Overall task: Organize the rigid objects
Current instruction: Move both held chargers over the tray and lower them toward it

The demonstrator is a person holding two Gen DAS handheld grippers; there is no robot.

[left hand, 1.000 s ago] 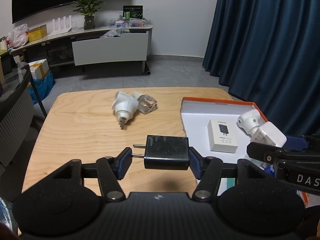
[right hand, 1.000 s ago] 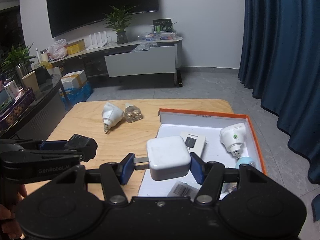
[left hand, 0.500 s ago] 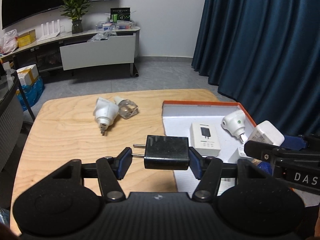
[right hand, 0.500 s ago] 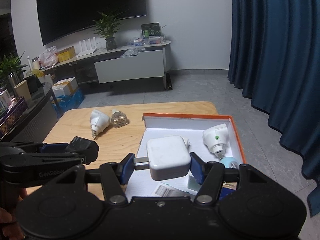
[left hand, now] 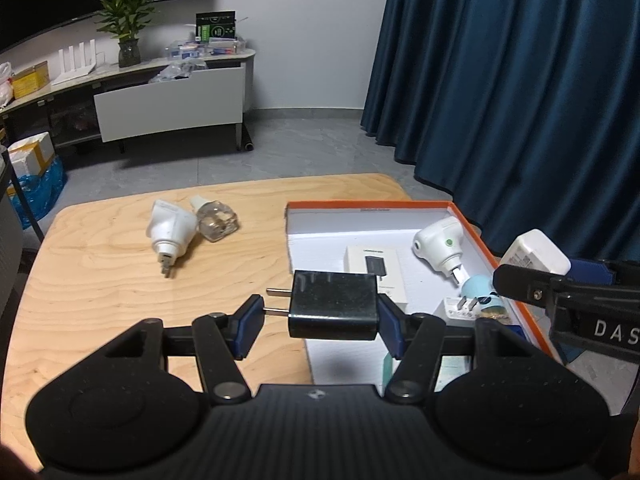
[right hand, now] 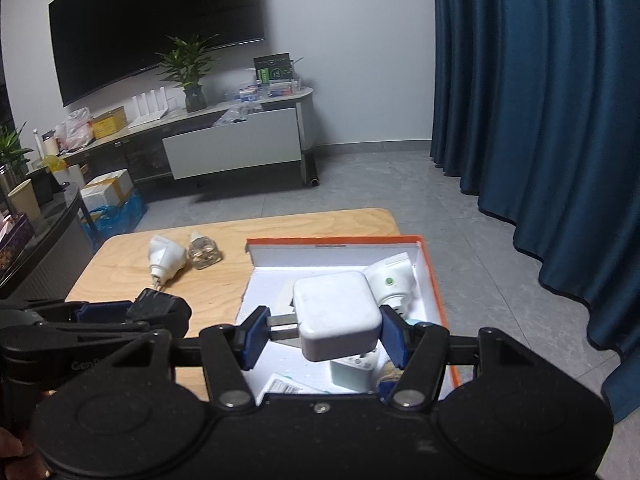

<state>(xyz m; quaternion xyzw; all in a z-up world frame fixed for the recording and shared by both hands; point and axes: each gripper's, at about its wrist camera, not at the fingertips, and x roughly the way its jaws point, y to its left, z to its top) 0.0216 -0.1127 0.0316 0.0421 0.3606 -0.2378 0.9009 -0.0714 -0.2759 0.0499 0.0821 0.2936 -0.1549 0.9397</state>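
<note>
My left gripper (left hand: pixel 320 320) is shut on a black charger (left hand: pixel 334 306), prongs against the left pad, held above the near left edge of the orange-rimmed white box (left hand: pixel 500 248). My right gripper (right hand: pixel 322 330) is shut on a white charger (right hand: pixel 336 316) and hovers over the inside of the box (right hand: pixel 434 280). In the box lie a white plug with a green dot (left hand: pixel 440 242), a small white carton (left hand: pixel 374 264), a light blue item (left hand: pixel 478 288) and other small pieces. On the wooden table (left hand: pixel 100 280) lie a white adapter (left hand: pixel 170 232) and a clear plug (left hand: pixel 214 222).
Dark blue curtains (left hand: pixel 520 100) hang close on the right. Behind the table stand a low TV cabinet (right hand: pixel 224 136) with clutter, a potted plant (right hand: pixel 190 76) and a wall screen (right hand: pixel 152 24). Boxes sit on the grey floor at left.
Both grippers have shifted right with their chargers; the box now sits nearer the middle of both views. The white charger has come over the inside of the box.
</note>
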